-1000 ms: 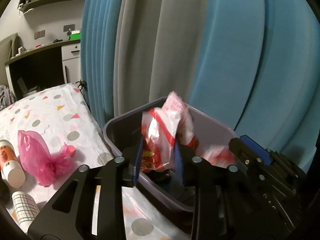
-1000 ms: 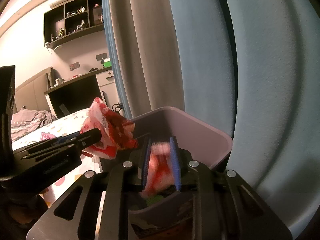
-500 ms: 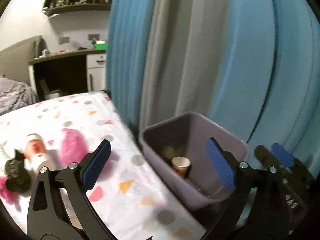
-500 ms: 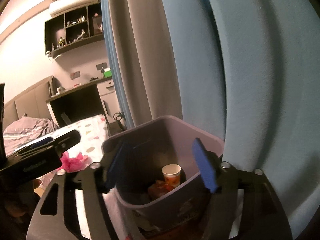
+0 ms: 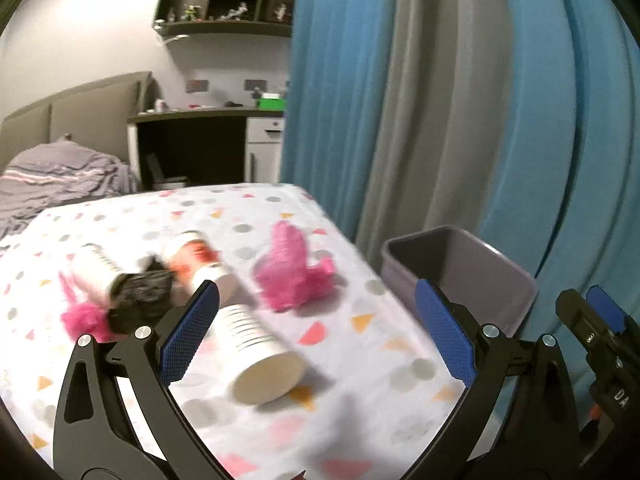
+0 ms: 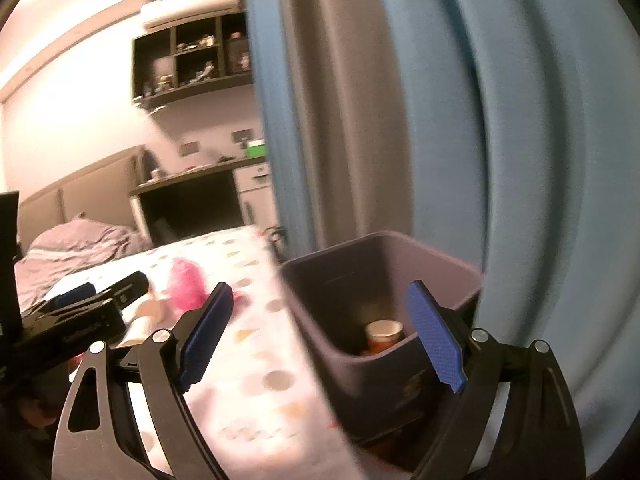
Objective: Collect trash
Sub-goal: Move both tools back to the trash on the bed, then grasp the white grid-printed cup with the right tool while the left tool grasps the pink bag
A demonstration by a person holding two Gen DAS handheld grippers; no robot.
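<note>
Both wrappers gone; left gripper now empty over bed.

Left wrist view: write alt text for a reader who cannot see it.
The open, empty left gripper points over a spotted tablecloth strewn with trash: paper cups on their sides, a pink bag and a black wad. A purple bin stands at the table's right edge before blue and grey curtains.

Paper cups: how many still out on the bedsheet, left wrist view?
3. One nearest, lying base toward the camera; an orange-printed one behind it; a third far left. The black wad may hide more.
</note>
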